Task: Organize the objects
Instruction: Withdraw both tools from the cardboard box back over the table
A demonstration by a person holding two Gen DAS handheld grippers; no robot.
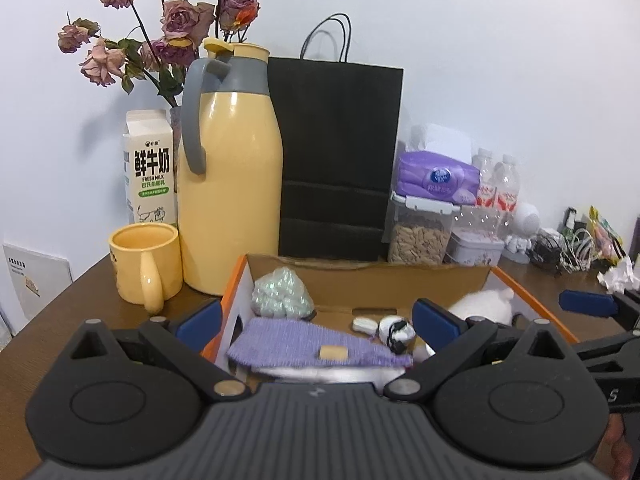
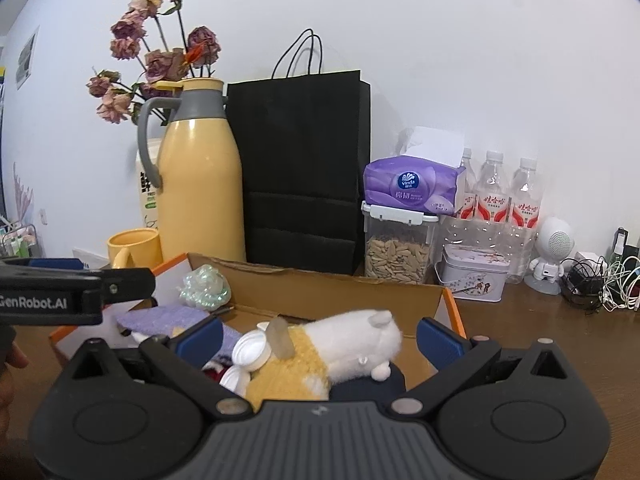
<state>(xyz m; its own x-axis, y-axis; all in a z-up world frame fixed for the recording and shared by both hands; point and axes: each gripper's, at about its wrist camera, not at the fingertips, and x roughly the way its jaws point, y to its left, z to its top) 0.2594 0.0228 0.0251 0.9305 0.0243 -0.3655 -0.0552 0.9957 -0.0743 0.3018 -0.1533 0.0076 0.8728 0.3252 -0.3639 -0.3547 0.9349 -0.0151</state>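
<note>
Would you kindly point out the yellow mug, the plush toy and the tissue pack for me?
yellow mug (image 1: 140, 268), left wrist view, on its side wall.
plush toy (image 2: 352, 340), right wrist view, on its white body.
tissue pack (image 2: 412, 188), right wrist view, on its purple front.

In the left wrist view, the left tongs hide the near end of the open cardboard box with orange edges, and the white plush toy with a yellow body shows only as a blurred white patch behind one blue pad. The tall black paper bag covers part of the clear lidded jar of seeds. In the right wrist view, the yellow thermos jug with a grey handle hides most of the white milk carton, so its print cannot be read. The tangle of cables on the brown worktop is too small to sort out
</note>
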